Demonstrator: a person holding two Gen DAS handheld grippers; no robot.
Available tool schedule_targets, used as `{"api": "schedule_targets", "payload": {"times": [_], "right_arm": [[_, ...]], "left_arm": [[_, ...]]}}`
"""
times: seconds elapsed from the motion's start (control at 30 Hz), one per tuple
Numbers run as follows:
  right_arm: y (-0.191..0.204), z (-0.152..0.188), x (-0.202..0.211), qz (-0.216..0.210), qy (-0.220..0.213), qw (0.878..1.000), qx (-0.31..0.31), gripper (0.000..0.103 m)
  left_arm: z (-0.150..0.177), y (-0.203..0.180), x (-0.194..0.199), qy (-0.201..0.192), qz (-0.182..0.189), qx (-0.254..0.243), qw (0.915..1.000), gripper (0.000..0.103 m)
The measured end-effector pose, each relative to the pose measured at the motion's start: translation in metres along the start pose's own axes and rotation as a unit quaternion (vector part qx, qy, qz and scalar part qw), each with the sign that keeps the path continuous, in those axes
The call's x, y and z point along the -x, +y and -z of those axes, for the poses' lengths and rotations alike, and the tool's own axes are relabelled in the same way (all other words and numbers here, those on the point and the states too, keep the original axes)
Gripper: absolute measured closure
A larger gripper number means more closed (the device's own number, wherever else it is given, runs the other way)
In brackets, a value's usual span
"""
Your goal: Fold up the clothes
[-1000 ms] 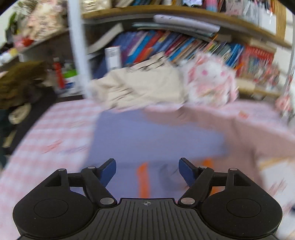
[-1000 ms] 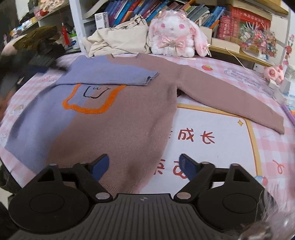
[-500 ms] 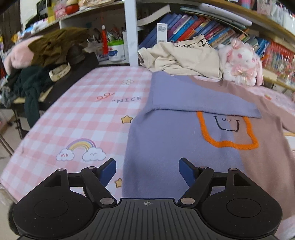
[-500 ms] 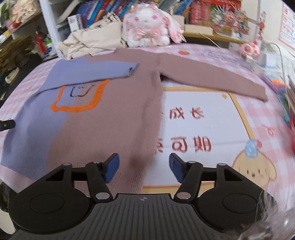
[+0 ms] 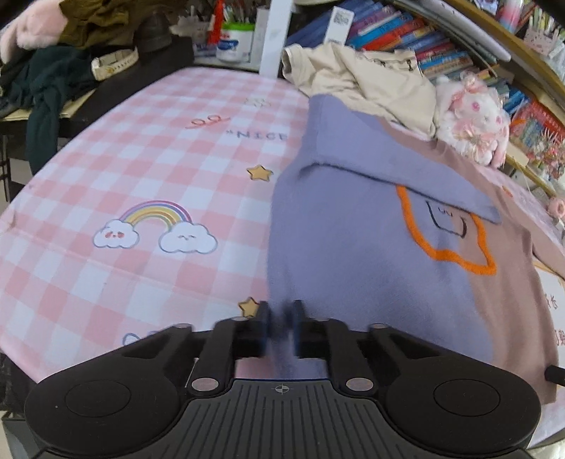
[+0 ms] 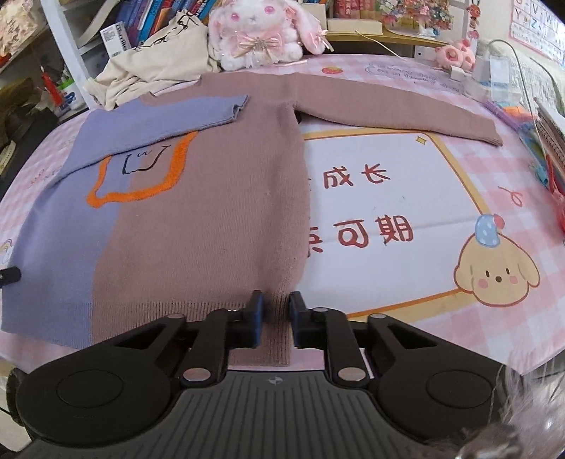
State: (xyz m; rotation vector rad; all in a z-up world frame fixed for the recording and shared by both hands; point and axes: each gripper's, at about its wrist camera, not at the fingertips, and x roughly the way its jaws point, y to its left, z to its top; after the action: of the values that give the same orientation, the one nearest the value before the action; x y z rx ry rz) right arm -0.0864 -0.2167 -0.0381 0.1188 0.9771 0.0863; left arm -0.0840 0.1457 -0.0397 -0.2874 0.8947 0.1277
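Observation:
A lilac and brown sweater (image 6: 212, 212) with an orange outline lies flat on the pink checked tablecloth (image 5: 141, 159). Its lilac sleeve (image 6: 169, 116) is folded across the chest, and the brown sleeve (image 6: 388, 109) stretches out to the right. My left gripper (image 5: 280, 326) is shut on the lilac corner of the sweater (image 5: 353, 254) at the hem, near the table's front edge. My right gripper (image 6: 275, 321) is at the brown corner of the hem; its jaws are closing, with the ribbed fabric puckered between the pads.
A cream garment (image 6: 159, 60) and a plush rabbit (image 6: 261, 31) sit at the back by the bookshelves. Dark clothes (image 5: 53, 70) are piled beyond the table's left side. Small toys and clutter (image 6: 543, 141) crowd the right edge.
My left gripper swung over to the lilac hem corner and closed on it. My right gripper's jaws narrowed from wide open onto the brown hem.

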Motion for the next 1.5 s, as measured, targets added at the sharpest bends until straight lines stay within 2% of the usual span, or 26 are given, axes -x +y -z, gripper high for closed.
{"api": "schedule_targets", "payload": {"times": [0.37, 0.7, 0.77, 0.8, 0.87, 0.9, 0.97, 1.0, 1.03, 1.07, 1.1, 1.17, 1.4, 1.5], "right_arm": [[0.030, -0.005, -0.009, -0.018, -0.004, 0.999, 0.050, 0.093], [0.032, -0.005, -0.009, -0.011, 0.000, 0.999, 0.035, 0.093], [0.032, -0.005, -0.007, -0.008, -0.001, 1.000, 0.028, 0.090], [0.032, -0.005, -0.004, -0.007, -0.006, 1.000, 0.023, 0.087], [0.032, -0.004, 0.003, -0.003, -0.020, 1.000, 0.015, 0.078], [0.032, -0.004, 0.007, -0.002, -0.027, 1.000, 0.011, 0.069], [0.033, -0.003, 0.015, 0.003, -0.042, 0.999, 0.006, 0.062], [0.033, -0.002, 0.017, 0.005, -0.046, 0.999, 0.005, 0.059], [0.035, -0.001, 0.020, 0.010, -0.051, 0.999, 0.005, 0.052], [0.037, 0.000, 0.023, 0.016, -0.055, 0.998, 0.007, 0.049], [0.039, 0.002, 0.025, 0.020, -0.059, 0.998, 0.008, 0.042], [0.041, 0.005, 0.029, 0.029, -0.061, 0.998, 0.009, 0.038], [0.035, 0.016, 0.044, 0.067, -0.060, 0.996, 0.004, 0.031], [0.027, 0.017, 0.045, 0.075, -0.059, 0.995, -0.005, 0.030]], "left_arm": [[-0.009, 0.029, 0.000, -0.012, -0.011, 0.031, 0.9994, 0.098], [-0.010, 0.029, -0.001, -0.013, -0.010, 0.004, 0.9999, 0.094], [-0.011, 0.029, 0.001, -0.013, -0.011, 0.006, 0.9998, 0.092], [-0.012, 0.028, 0.003, -0.013, -0.013, 0.004, 0.9998, 0.090], [-0.012, 0.024, 0.010, -0.025, -0.019, -0.009, 0.9995, 0.078], [-0.011, 0.020, 0.016, -0.036, -0.020, -0.019, 0.9990, 0.074], [-0.010, 0.013, 0.026, -0.057, -0.022, -0.039, 0.9974, 0.049], [-0.009, 0.010, 0.032, -0.068, -0.023, -0.049, 0.9962, 0.041], [-0.007, 0.006, 0.037, -0.080, -0.023, -0.060, 0.9947, 0.026], [-0.005, 0.001, 0.042, -0.093, -0.024, -0.072, 0.9928, 0.021], [-0.003, -0.003, 0.046, -0.102, -0.021, -0.085, 0.9909, 0.018], [0.000, -0.013, 0.048, -0.103, -0.011, -0.108, 0.9887, 0.010], [0.020, -0.041, 0.038, -0.077, 0.022, -0.170, 0.9822, 0.008], [0.022, -0.046, 0.034, -0.073, 0.021, -0.171, 0.9824, 0.008]]}}
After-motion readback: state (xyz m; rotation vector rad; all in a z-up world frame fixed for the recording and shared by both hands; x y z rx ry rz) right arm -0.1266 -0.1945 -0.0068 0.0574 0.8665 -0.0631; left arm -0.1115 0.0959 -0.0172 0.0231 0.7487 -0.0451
